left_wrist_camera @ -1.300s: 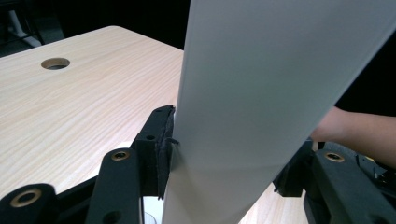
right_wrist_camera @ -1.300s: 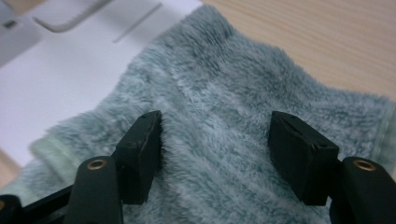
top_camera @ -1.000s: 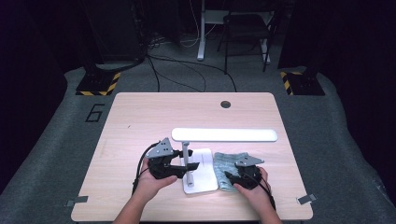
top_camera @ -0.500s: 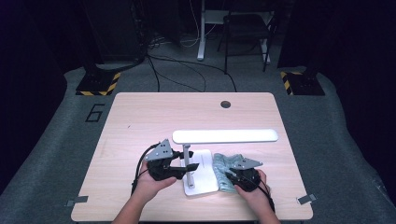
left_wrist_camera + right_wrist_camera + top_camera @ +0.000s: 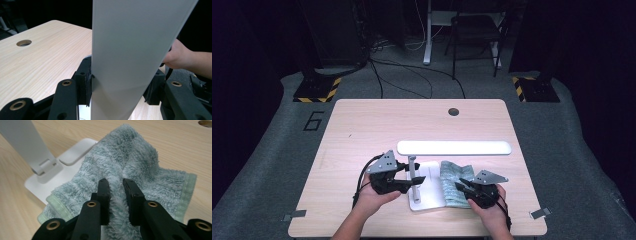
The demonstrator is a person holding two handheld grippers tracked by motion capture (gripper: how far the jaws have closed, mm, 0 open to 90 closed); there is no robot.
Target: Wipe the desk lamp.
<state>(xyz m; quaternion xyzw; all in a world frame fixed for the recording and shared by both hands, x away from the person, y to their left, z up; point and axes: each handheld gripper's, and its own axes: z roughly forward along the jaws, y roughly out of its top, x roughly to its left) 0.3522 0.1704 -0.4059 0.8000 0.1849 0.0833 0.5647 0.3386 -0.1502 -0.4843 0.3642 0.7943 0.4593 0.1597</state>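
On the wooden worktop [image 5: 362, 130], close to the person's edge, a white desk lamp [image 5: 454, 148] and a small towel [image 5: 454, 184] are sitting side by side. The towel is looking soft and fluffy, pale blue-green with a smooth green band along its hem, and it is lying bunched up with one corner resting on the lamp's flat base [image 5: 426, 195]. The right hand-held gripper [image 5: 116, 185] is pinching a raised fold of the towel between its two black jaws, and those jaws have just been closing on it; in the high view this right hand-held gripper [image 5: 464, 186] is sitting at the towel's near end. The lamp is looking smooth and hard, like white plastic. Its base is a flat square with round corners, a thin post [image 5: 413, 170] is standing up from it, and a long flat light bar is lying level on top. The bar's long side is running left to right across the worktop, reaching out over the towel's far end. The left hand-held gripper [image 5: 404, 181] is coming in from the left, and its jaws have just been closing on a white flat part of the lamp [image 5: 130, 55], with the black pads pressing both sides of it.
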